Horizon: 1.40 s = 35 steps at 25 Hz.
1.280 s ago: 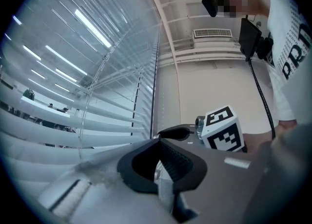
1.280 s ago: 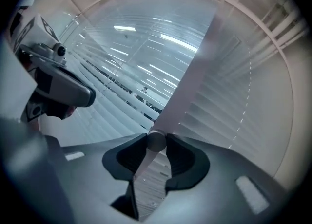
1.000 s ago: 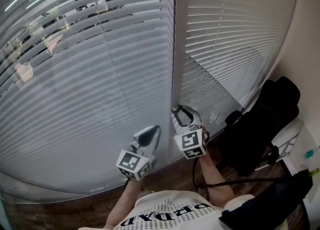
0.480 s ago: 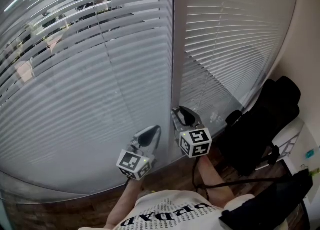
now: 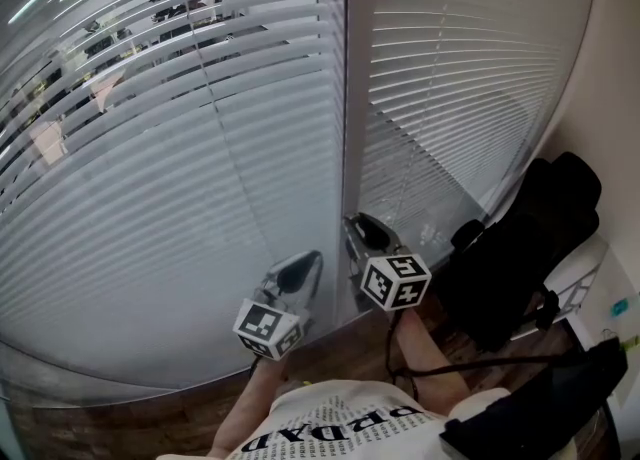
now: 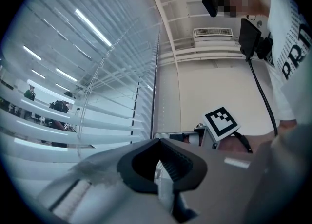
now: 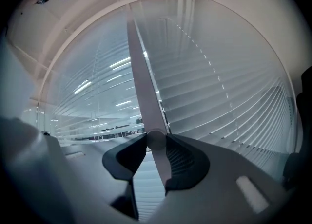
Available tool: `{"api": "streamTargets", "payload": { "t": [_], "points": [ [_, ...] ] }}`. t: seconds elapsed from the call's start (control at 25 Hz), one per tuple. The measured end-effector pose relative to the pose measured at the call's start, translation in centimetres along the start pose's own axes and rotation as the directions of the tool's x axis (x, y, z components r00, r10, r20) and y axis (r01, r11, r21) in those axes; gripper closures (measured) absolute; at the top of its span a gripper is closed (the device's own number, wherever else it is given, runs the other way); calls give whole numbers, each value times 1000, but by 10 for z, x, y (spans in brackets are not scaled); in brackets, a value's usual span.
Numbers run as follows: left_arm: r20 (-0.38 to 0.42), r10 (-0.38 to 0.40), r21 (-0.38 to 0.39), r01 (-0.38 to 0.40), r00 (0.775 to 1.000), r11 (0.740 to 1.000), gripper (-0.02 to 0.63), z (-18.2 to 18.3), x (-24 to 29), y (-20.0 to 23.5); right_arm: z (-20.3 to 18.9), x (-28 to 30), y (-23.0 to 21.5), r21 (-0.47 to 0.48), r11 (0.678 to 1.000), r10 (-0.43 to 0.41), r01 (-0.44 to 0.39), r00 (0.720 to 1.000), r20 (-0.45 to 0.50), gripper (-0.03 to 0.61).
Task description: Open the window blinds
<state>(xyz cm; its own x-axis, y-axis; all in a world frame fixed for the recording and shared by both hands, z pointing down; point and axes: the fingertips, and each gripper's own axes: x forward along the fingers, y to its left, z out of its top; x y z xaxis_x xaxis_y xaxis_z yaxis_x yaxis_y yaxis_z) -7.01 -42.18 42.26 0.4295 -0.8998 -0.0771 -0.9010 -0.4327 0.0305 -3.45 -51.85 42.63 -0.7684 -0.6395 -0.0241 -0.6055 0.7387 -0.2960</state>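
Tilt wand (image 7: pixel 144 86) is clamped in the right gripper's (image 5: pixel 362 230) jaws, just at 6 o'clock of the window post (image 5: pixel 355 98). Left gripper (image 5: pixel 303 266) jaws are pressed together, empty. Blinds (image 5: pixel 180 178) are seen partly tilted open toward 10 o'clock.

Head view: above, steeply down at blinds (image 5: pixel 180 168); gripper views: low, close beside same blinds.
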Motion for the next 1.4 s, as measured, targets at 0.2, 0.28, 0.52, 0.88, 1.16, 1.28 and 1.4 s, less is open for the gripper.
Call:
{"api": "streamTargets", "payload": {
  "t": [0.2,0.28,0.52,0.88,1.16,1.28,1.4],
  "points": [
    [0,-2,7,2,1000,1000,621,-2,-2,-1,3,-5,3,-278,960,-42,36,999,-16,442],
    [-2,-1,6,1,1000,1000,621,0,-2,0,11,-6,9,-451,891,-56,40,998,-23,416],
    [-7,-8,3,8,1000,1000,621,-1,-2,-5,2,-2,18,-845,535,-136,7,988,-79,406],
    [-1,7,5,-7,1000,1000,621,-7,-9,-6,-7,-5,19,-824,566,-127,29,991,-52,445],
    [-1,11,4,-11,1000,1000,621,1,-8,-6,3,-3,18,-689,724,-99,34,994,-56,446],
    [1,9,3,-9,1000,1000,621,-3,-8,-7,0,-4,13,-581,813,-78,36,996,-46,445],
    [4,8,2,-8,1000,1000,621,-7,-7,-8,-1,-4,10,-500,865,-64,40,997,-32,446]
  ]
}}
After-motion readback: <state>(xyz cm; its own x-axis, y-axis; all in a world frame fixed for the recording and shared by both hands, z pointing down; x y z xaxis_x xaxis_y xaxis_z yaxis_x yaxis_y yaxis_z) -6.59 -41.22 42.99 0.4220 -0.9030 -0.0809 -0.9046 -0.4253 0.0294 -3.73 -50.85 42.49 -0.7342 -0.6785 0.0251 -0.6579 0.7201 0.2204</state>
